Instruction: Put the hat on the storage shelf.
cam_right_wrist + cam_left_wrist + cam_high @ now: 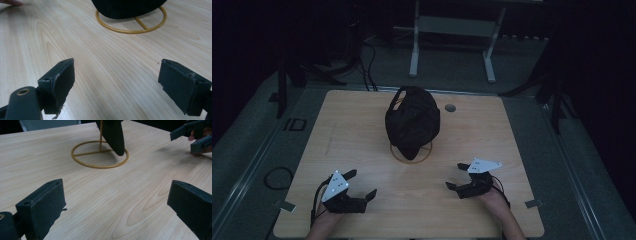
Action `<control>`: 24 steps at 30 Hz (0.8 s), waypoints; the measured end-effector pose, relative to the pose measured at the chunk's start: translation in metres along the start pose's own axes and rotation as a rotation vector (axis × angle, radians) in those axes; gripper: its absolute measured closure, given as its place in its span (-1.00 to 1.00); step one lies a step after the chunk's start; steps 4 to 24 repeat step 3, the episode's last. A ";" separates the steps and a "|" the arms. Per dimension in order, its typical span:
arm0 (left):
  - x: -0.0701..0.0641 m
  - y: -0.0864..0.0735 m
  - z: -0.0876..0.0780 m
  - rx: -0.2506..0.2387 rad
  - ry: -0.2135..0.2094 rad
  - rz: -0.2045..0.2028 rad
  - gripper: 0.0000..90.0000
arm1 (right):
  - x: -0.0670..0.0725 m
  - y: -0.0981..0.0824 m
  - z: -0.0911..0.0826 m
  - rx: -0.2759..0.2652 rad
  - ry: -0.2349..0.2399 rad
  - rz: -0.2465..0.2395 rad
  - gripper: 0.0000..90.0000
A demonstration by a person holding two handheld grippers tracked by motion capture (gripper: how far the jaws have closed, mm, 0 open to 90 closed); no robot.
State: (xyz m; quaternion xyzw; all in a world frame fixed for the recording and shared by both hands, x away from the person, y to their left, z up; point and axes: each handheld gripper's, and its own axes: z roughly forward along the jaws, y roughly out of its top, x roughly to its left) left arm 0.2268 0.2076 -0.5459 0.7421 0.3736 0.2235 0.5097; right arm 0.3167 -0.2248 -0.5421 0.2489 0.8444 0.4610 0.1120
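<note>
Cap [413,121] on its gold stand [426,153] sits centre frame, above both wide-open, empty tools; right tool [463,176] slightly nearer than left tool [360,186].

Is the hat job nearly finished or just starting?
Just starting, it seems. Done: nothing that I can see; the black cap hangs on its gold wire stand in the middle of the table. In hand: nothing; the left gripper and right gripper both rest open near the table's front edge, apart from the cap. Left: reaching for the cap and handling it.
</note>
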 end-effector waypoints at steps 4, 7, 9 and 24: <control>0.000 0.000 0.001 0.001 -0.006 -0.004 -0.96 | -0.001 0.000 -0.001 -0.008 -0.004 0.004 -0.70; 0.000 0.000 0.001 0.001 -0.006 -0.004 -0.96 | -0.001 0.000 -0.001 -0.008 -0.004 0.004 -0.70; 0.000 0.000 0.001 0.001 -0.006 -0.004 -0.96 | -0.001 0.000 -0.001 -0.008 -0.004 0.004 -0.70; 0.000 0.000 0.001 0.001 -0.006 -0.004 -0.96 | -0.001 0.000 -0.001 -0.008 -0.004 0.004 -0.70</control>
